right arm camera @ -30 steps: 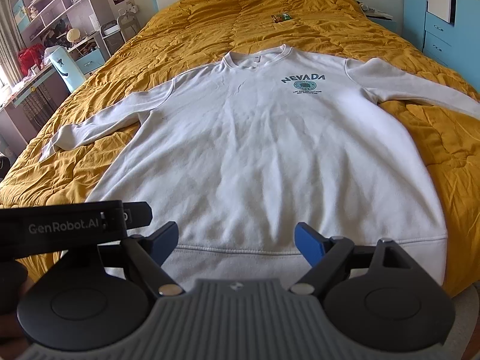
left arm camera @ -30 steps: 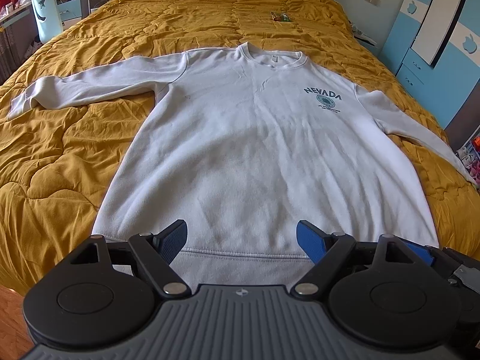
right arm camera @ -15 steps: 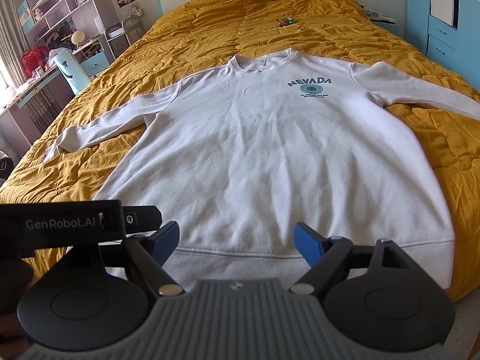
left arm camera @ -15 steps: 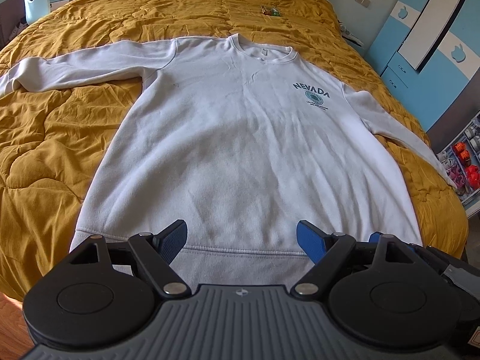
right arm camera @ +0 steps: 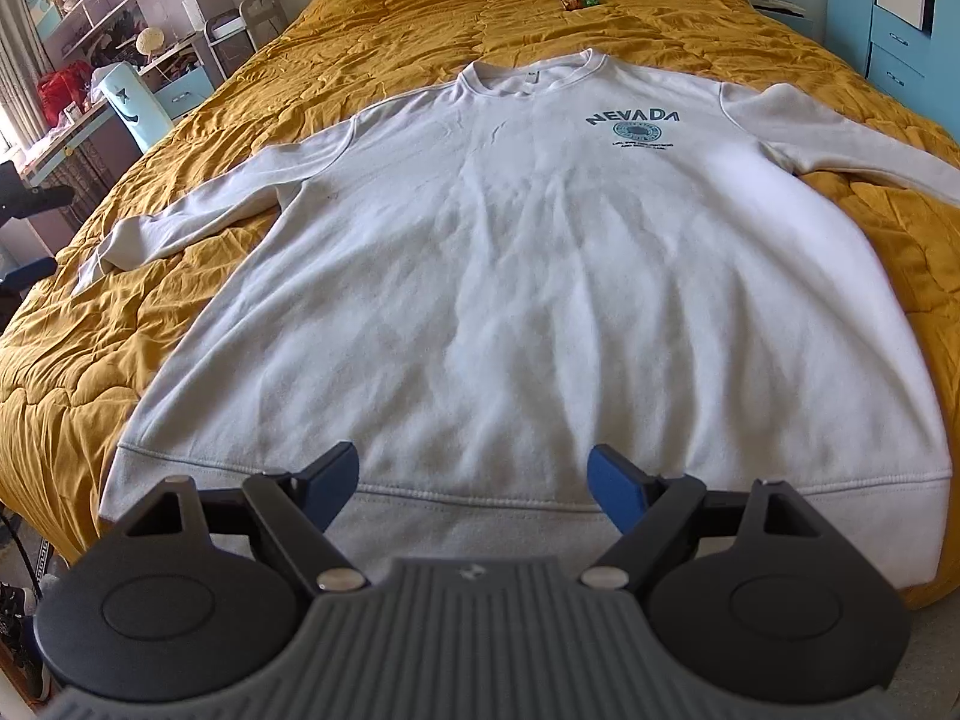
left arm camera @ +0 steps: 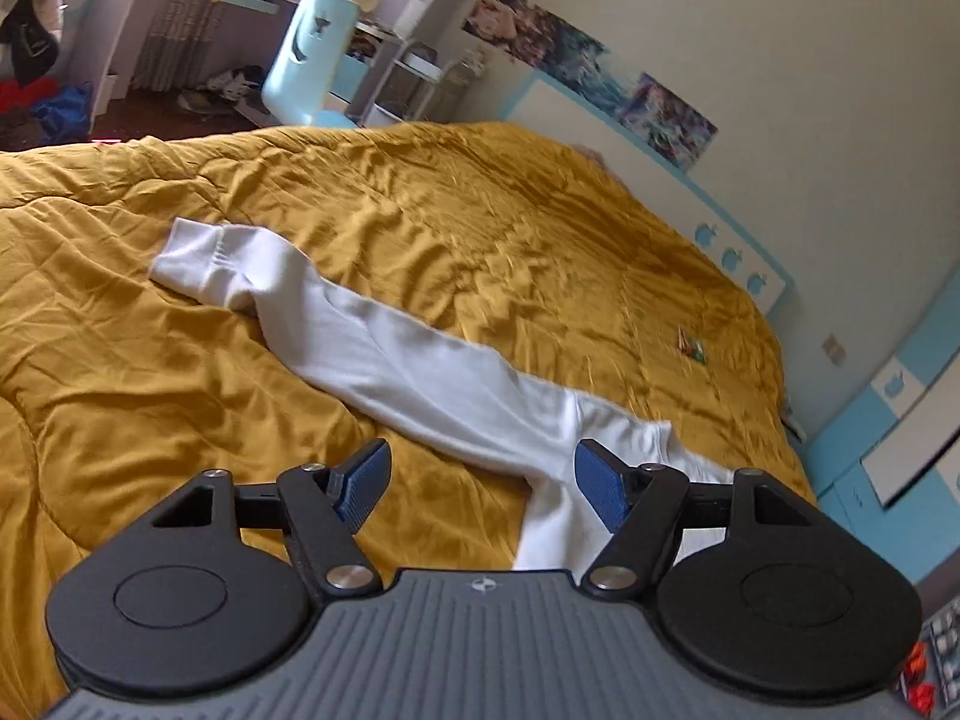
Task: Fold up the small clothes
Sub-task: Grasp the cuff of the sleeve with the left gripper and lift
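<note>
Left wrist: left hand-held gripper jaws apart, just been closing a little, nothing between; soft white sweatshirt sleeve ahead on rumpled mustard quilt.
Right wrist: right hand-held gripper jaws apart, empty; ribbed hem just ahead, sweatshirt flat on bed.

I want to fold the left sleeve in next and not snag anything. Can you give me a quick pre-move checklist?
1. Sweatshirt lies flat, front up: ok.
2. Left sleeve stretched out on the quilt: ok.
3. Left gripper empty; its jaws have just been closing a little: ok.
4. Left gripper at the cuff: not ok, it is nearer the armpit.
5. Right gripper open, empty, over the hem: ok.
</note>
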`<state>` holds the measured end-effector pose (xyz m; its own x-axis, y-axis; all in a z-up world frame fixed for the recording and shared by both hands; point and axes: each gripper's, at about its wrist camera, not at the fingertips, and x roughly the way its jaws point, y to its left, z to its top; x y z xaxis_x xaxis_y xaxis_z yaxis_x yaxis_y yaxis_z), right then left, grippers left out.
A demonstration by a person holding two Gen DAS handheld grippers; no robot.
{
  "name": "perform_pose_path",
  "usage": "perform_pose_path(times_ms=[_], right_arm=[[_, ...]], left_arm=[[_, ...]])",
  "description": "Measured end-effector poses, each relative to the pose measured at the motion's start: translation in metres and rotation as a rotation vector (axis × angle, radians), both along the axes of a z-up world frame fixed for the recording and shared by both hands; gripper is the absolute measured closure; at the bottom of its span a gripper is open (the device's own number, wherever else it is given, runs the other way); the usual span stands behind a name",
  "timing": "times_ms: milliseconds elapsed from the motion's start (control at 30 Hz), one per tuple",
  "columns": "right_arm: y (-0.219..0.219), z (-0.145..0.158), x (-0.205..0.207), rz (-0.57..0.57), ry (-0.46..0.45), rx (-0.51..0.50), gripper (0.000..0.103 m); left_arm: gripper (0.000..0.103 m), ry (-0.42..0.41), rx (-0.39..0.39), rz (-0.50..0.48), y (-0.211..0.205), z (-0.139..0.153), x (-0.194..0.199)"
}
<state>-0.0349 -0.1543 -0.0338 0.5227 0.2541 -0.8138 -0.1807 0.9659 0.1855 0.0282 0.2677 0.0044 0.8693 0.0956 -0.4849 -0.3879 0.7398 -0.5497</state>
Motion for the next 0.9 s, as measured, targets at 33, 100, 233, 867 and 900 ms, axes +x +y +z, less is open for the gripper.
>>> perform_pose_path(times_ms=[33, 100, 233, 867, 900], right_arm=[[0.003, -0.003, 0.001, 0.004, 0.01, -0.011, 0.024], [0.007, -0.007, 0.004, 0.013, 0.022, -0.031, 0.024], [0.01, -0.011, 0.007, 0.012, 0.028, -0.05, 0.023], [0.006, -0.009, 0.049, -0.077, -0.01, -0.019, 0.023], [0.003, -0.009, 0.051, -0.091, -0.006, -0.013, 0.023]], left_arm=[[0.027, -0.025, -0.037, 0.064, 0.027, -0.005, 0.004], [0.028, -0.056, -0.118, 0.158, 0.075, -0.02, 0.014], [0.045, -0.051, -0.277, 0.284, 0.149, -0.064, 0.035], [0.094, -0.07, -0.495, 0.419, 0.214, -0.162, 0.077], [0.094, -0.068, -0.447, 0.407, 0.208, -0.157, 0.075]])
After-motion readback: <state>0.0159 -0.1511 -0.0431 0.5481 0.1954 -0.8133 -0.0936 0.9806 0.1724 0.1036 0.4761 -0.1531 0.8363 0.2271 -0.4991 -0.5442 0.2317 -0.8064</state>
